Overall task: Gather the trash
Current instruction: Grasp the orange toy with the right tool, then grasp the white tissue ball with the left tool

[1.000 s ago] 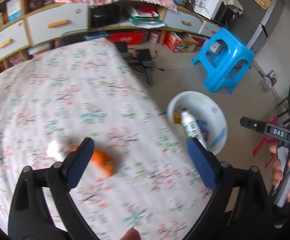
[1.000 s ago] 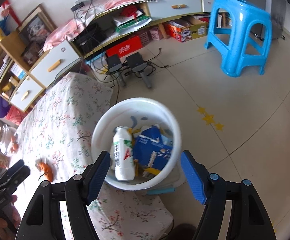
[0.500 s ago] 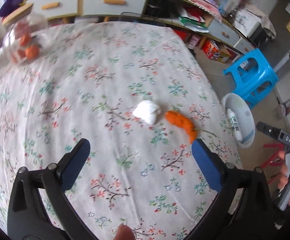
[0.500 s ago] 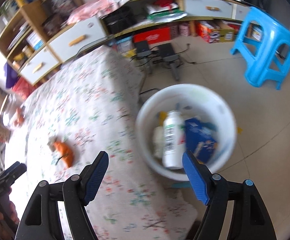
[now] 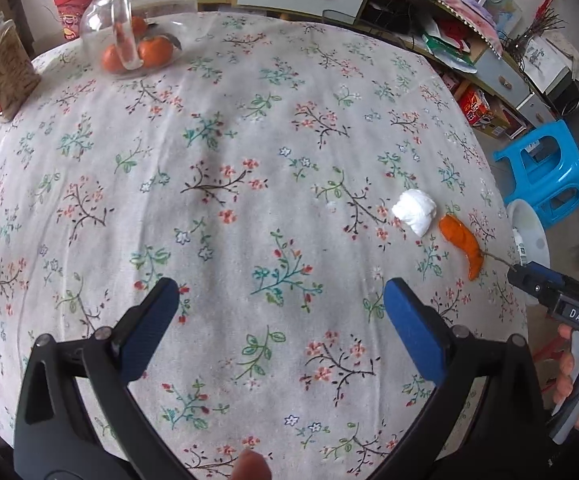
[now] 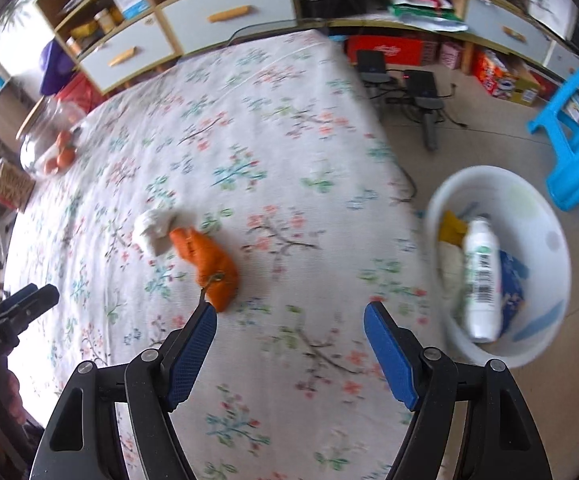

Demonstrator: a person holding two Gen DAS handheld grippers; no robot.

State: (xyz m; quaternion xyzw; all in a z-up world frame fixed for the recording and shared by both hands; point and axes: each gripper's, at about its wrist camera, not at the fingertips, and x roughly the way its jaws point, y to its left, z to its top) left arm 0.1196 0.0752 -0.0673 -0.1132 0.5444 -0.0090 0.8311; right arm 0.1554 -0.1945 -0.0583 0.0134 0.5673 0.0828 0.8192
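Note:
An orange peel (image 5: 460, 243) and a crumpled white tissue (image 5: 414, 211) lie side by side on the floral tablecloth (image 5: 249, 168) near its right edge. In the right wrist view the peel (image 6: 206, 265) lies just beyond my left fingertip, with the tissue (image 6: 154, 229) behind it. My left gripper (image 5: 281, 312) is open and empty over the table's near middle. My right gripper (image 6: 289, 322) is open and empty above the table edge. The white bin (image 6: 501, 268) on the floor holds a white bottle (image 6: 480, 276) and other trash.
A glass jar of oranges (image 5: 137, 28) and a packet of snacks (image 5: 1, 68) stand at the table's far left. A blue stool (image 6: 577, 136) stands on the floor beyond the bin. Cabinets with drawers (image 6: 193, 28) line the back wall.
My left gripper has pulled back and swung left, so the peel and tissue now lie far to its right. My right gripper has swung from the bin toward the peel.

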